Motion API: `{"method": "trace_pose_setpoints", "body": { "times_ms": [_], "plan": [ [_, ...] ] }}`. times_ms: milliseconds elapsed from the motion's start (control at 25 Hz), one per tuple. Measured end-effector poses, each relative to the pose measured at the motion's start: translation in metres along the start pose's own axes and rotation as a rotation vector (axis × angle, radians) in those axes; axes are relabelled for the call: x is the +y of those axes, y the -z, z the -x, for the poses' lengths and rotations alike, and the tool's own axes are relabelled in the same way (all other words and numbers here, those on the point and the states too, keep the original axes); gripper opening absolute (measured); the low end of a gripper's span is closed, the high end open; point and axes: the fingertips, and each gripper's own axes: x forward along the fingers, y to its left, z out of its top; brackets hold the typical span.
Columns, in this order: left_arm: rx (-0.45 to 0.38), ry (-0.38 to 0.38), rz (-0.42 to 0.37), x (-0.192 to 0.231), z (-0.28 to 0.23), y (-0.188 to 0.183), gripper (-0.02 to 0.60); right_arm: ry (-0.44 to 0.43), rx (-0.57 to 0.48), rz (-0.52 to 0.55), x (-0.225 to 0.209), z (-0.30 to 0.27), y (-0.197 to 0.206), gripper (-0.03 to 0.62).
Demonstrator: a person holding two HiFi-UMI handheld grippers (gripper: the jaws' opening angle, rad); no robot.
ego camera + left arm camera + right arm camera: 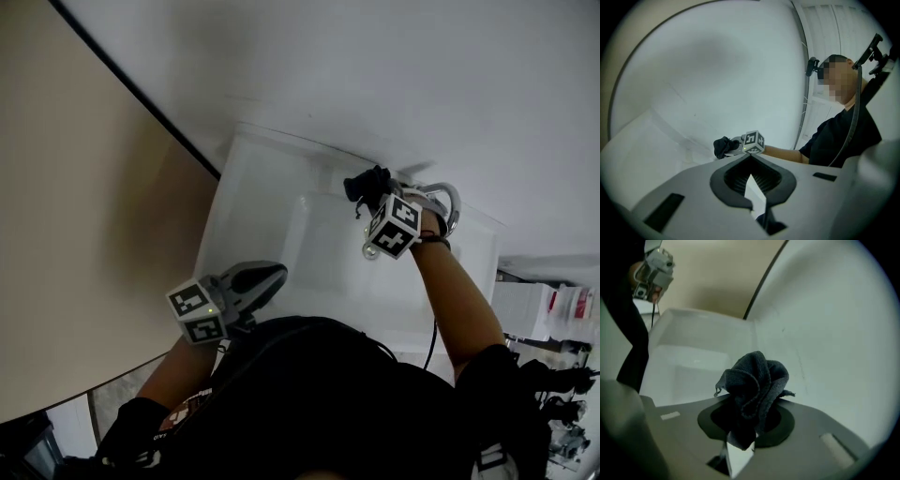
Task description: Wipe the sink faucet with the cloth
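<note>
My right gripper (373, 193) is shut on a bunched dark grey cloth (366, 186) and holds it over the back rim of the white sink (267, 187), close to the white wall. In the right gripper view the cloth (755, 380) bulges out above the jaws and hides their tips. A small chrome part (369, 253) shows under that gripper's marker cube; no more of the faucet can be made out. My left gripper (274, 275) hangs at the sink's front left with its jaws together and nothing between them. The left gripper view shows the cloth (723, 146) in the distance.
A beige panel (84, 206) with a dark edge strip runs along the sink's left side. The white wall (422, 75) rises right behind the sink. White boxes and dark gear (553, 319) stand at the right. The person's black top fills the bottom of the head view.
</note>
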Motion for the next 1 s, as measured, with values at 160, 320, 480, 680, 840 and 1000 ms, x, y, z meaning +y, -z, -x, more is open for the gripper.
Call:
{"method": "trace_pose_setpoints", "body": {
  "times_ms": [160, 320, 480, 680, 840, 1000],
  "plan": [
    [-0.027, -0.005, 0.006, 0.003, 0.009, 0.001, -0.002, -0.070, 0.466, 0.275, -0.030, -0.029, 0.058, 0.078],
    [-0.055, -0.015, 0.020, 0.005, 0.020, 0.004, -0.002, -0.151, 0.827, 0.369, -0.036, -0.050, 0.124, 0.078],
    [-0.075, -0.040, 0.035, 0.015, 0.026, 0.004, -0.002, -0.165, 0.898, 0.350, -0.036, -0.071, 0.132, 0.080],
    [-0.078, -0.076, 0.043, 0.021, 0.034, 0.006, -0.002, -0.185, 0.926, 0.388, -0.022, -0.104, 0.140, 0.078],
    [-0.078, -0.094, 0.057, 0.022, 0.039, 0.009, -0.002, -0.193, 0.889, 0.354, -0.012, -0.126, 0.144, 0.078],
    [-0.070, -0.082, 0.060, 0.015, 0.035, 0.011, -0.002, -0.115, 0.845, 0.301, -0.004, -0.119, 0.125, 0.078]
  ]
}}
